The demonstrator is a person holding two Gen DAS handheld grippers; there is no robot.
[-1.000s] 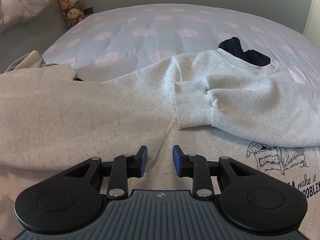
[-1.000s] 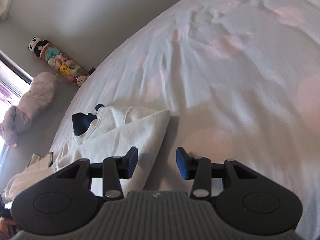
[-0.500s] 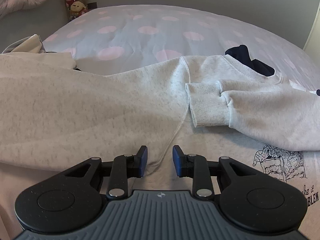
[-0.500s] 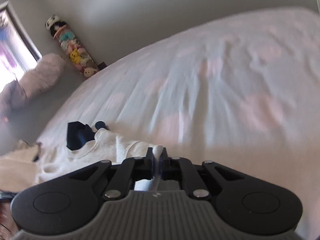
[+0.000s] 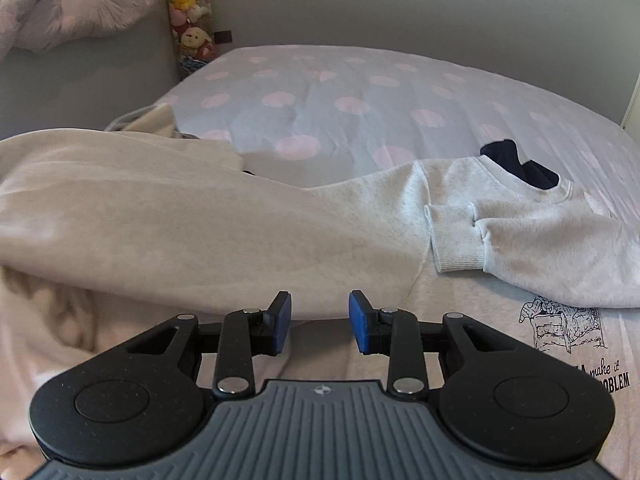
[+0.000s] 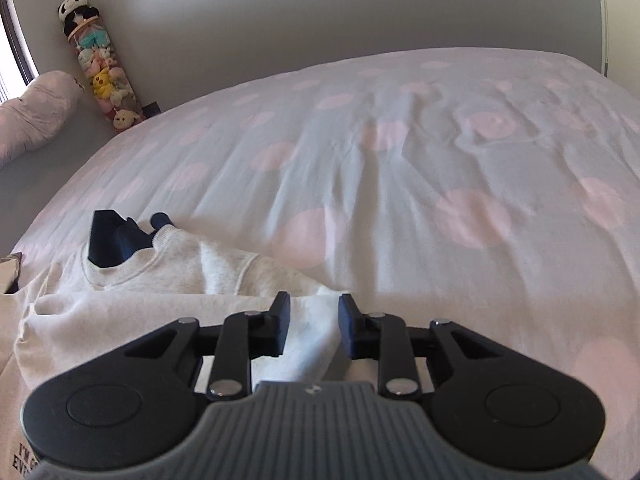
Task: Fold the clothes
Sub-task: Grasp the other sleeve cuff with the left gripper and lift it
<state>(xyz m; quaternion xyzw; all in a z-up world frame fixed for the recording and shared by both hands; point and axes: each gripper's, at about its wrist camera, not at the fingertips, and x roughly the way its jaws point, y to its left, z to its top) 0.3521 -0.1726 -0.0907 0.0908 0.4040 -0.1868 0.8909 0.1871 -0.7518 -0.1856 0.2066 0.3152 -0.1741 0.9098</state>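
sweatshirt (image 5: 280, 220) collar at 2 o'clock | your left gripper (image 5: 319, 322) just parted, empty | right gripper (image 6: 313, 328) just reopened, cloth between, unpinched | bed (image 6: 440, 160) free at 12

Black printed lettering on the pale grey sweatshirt (image 5: 608, 376) cut off by the right frame edge, dark navy garment (image 5: 520, 162) mostly hidden inside the sweatshirt collar, cream fabric at lower left (image 5: 48, 320) blurred, column of plush toys (image 6: 104, 76) too small to identify

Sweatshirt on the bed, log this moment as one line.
sweatshirt: sleeves folded in, on bed | left hand-held gripper: open, empty | right hand-held gripper: just opening, fabric between pads
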